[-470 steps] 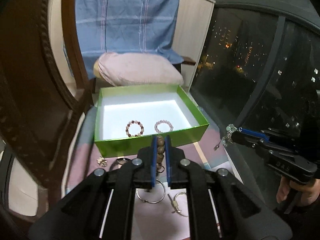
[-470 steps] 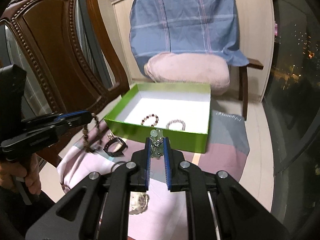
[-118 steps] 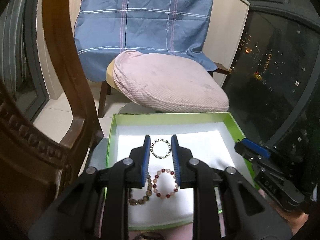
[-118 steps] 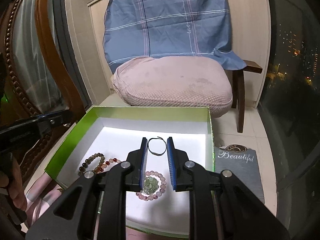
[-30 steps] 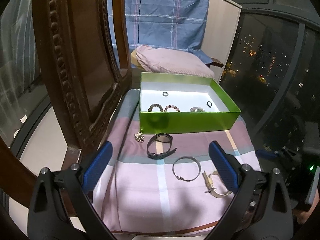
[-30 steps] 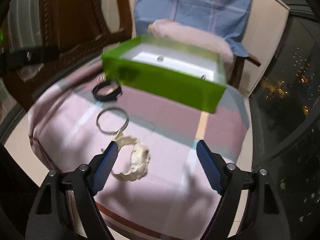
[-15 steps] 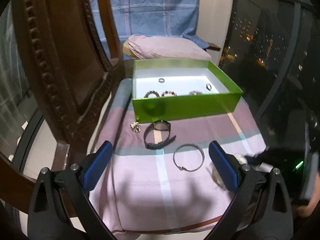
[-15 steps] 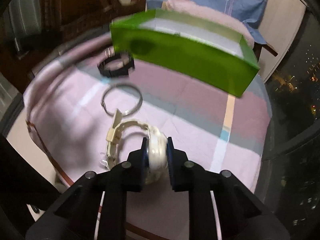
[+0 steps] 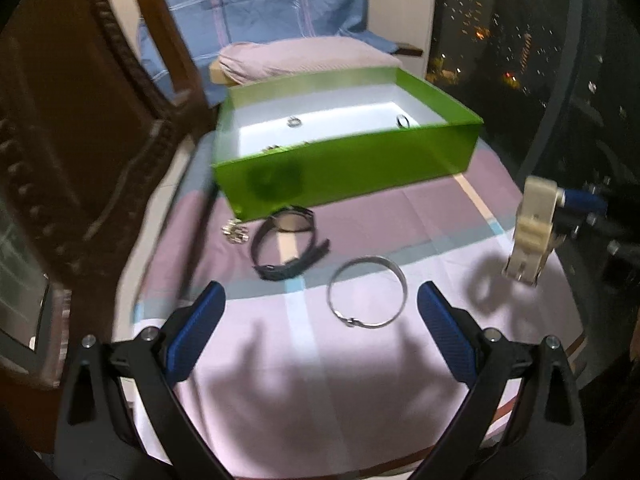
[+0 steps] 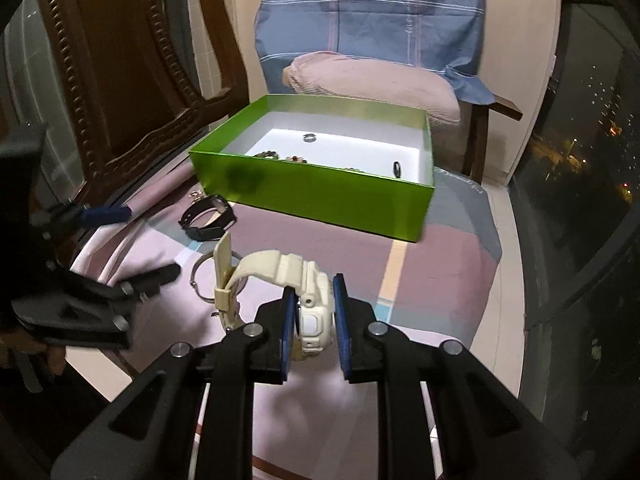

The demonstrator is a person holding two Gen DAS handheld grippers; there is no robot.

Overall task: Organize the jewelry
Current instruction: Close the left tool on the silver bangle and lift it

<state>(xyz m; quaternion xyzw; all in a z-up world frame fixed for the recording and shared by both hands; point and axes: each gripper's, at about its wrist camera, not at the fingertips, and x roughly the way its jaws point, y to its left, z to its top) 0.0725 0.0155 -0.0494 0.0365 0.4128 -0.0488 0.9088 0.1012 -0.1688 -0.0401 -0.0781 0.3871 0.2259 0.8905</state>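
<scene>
A green box [image 9: 352,168] sits on the pink cloth [image 9: 320,380], holding bracelets and rings. Before it lie a black watch [image 9: 286,246] and a silver bangle [image 9: 367,297]. The right gripper [image 10: 314,312] clamps a cream watch [image 10: 312,300], lifted off the cloth. The left gripper [image 9: 320,320] gapes wide, empty, above the bangle.

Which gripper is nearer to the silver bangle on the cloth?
Left. The left gripper hangs open around the silver bangle; the right gripper, off to the side, grips the cream watch.
</scene>
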